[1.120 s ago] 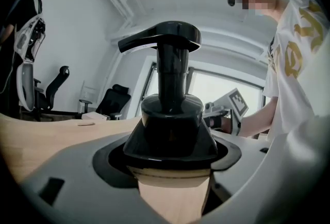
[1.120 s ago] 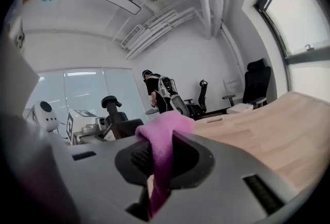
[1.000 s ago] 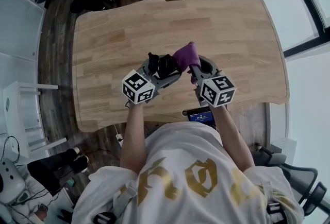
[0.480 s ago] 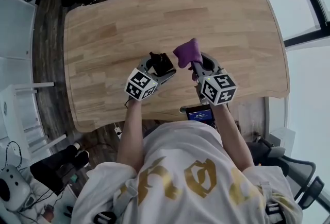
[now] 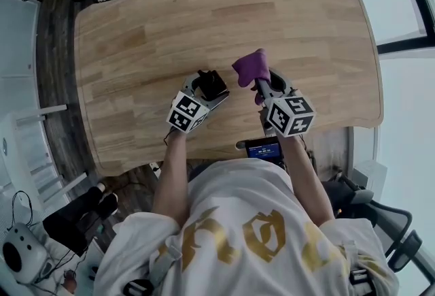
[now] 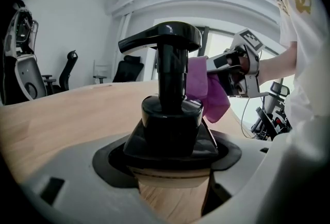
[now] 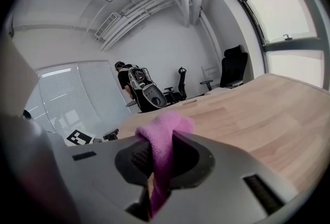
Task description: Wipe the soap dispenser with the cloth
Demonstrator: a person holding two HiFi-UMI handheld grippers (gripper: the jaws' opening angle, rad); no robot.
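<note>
Head view: both bare forearms reach forward from the torso with elbows bent and converge over the near part of the wooden table (image 5: 136, 36), so the two grippers sit side by side, marker cubes toward the person. The left gripper (image 5: 208, 91) angles up and to the right; its jaws are clamped on the broad lower collar of the black soap dispenser (image 5: 213, 85). In the left gripper view the pump head stands upright above the jaws, with its spout pointing left. The right gripper (image 5: 261, 86) angles up and slightly left; its jaws are pressed together on the purple cloth (image 5: 249, 67). The cloth bunches out beyond the fingertips and a fold trails down between them in the right gripper view. Dispenser and cloth lie near each other over the table's middle front, with a narrow strip of wood visible between them. A small lit screen (image 5: 264, 149) sits at the near table edge, beneath the right wrist.
</note>
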